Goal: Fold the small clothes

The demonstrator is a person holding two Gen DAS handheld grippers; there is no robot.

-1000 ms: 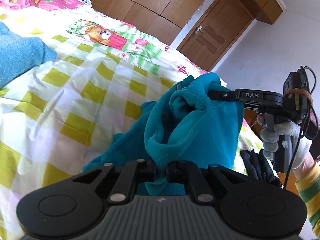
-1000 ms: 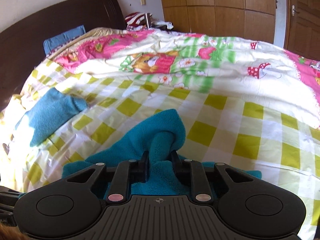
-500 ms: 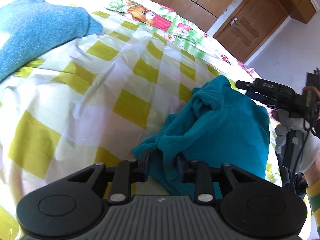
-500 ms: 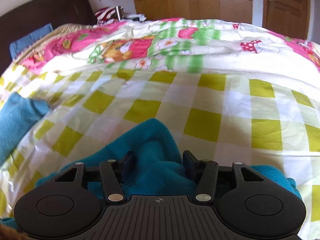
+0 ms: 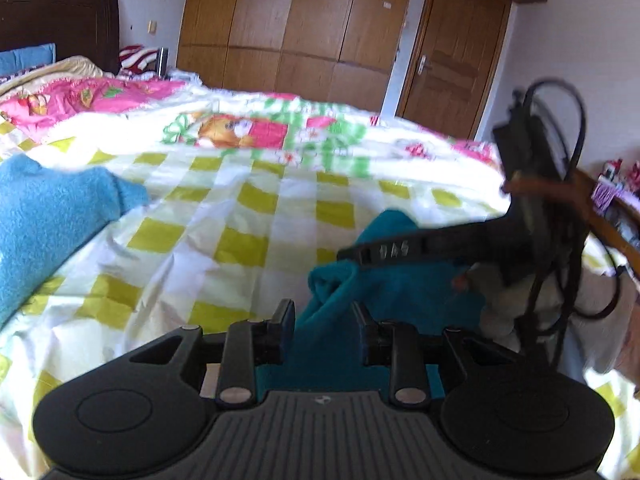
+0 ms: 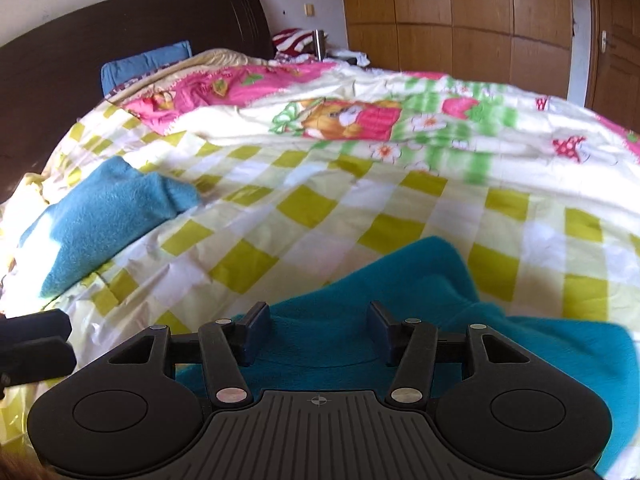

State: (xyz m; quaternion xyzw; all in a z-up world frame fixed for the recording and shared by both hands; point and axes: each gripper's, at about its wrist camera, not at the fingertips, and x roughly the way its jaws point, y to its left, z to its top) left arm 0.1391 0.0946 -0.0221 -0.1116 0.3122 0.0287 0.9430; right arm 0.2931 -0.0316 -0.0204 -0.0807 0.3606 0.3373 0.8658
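A teal fleece garment [image 5: 400, 292] lies on the checked bedspread [image 5: 248, 216] near the bed's front edge. It also shows in the right wrist view [image 6: 420, 280], spread flat. My left gripper [image 5: 325, 316] is open, with the garment's edge lying between the fingers. My right gripper [image 6: 318, 326] is open just above the garment. The right gripper shows in the left wrist view [image 5: 432, 246] over the garment's far side.
A lighter blue folded garment [image 6: 100, 220] lies at the left of the bed. A dark headboard [image 6: 120, 40], pillows, wooden wardrobes [image 5: 300, 32] and a door [image 5: 448, 56] stand behind. A shelf with small items [image 5: 616, 196] is at the right.
Both grippers were shut on the teal garment and holding it up. They lowered it onto the bed and opened. The garment now lies flat.
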